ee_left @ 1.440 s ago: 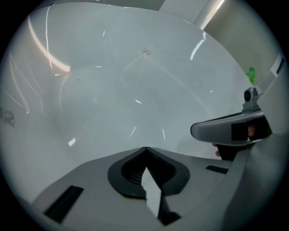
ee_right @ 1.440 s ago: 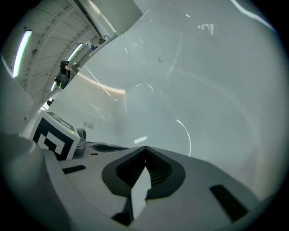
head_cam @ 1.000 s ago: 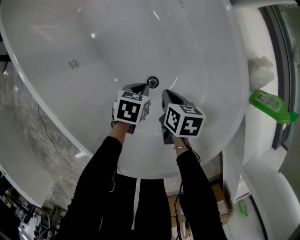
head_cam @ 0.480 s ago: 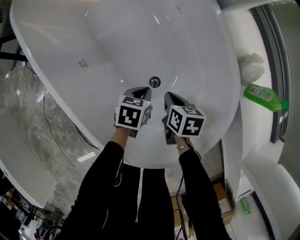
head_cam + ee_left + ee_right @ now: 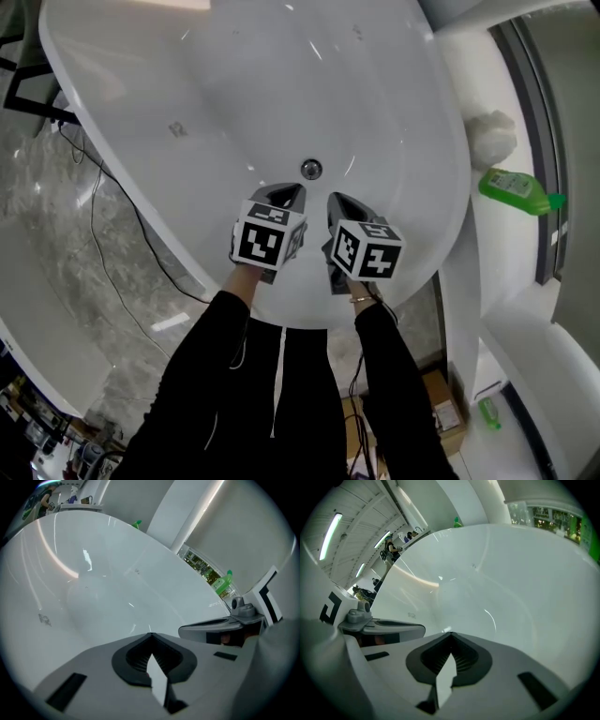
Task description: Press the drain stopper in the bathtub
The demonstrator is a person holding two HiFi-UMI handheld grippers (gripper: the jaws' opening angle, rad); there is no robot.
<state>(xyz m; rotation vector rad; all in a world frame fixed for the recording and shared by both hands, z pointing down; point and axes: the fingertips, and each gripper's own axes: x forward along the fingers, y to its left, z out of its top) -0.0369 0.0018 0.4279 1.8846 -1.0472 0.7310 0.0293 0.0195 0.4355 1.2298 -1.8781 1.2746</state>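
Note:
The round chrome drain stopper [image 5: 311, 169] sits in the floor of the white bathtub [image 5: 394, 84]. My left gripper [image 5: 287, 193] is shut and empty, with its tip just short of the stopper on the near left. My right gripper [image 5: 337, 201] is also shut and empty, close beside it on the near right of the stopper. In the left gripper view the shut left gripper [image 5: 151, 635] points over the tub's curved wall, with the right gripper [image 5: 220, 628] alongside. The right gripper view shows the shut right gripper [image 5: 450, 633] and the left gripper [image 5: 389, 629]. Both gripper views hide the stopper.
A green bottle [image 5: 514, 190] lies on the white ledge right of the tub, behind a white lump [image 5: 492, 136]. A black cable [image 5: 122, 216] runs over the marble floor on the left. A cardboard box [image 5: 441, 394] stands below the tub's near right rim.
The head view has shifted, so the tub sits a little further right and up. Both grippers stay shut side by side, and the gap to the stopper has grown slightly.

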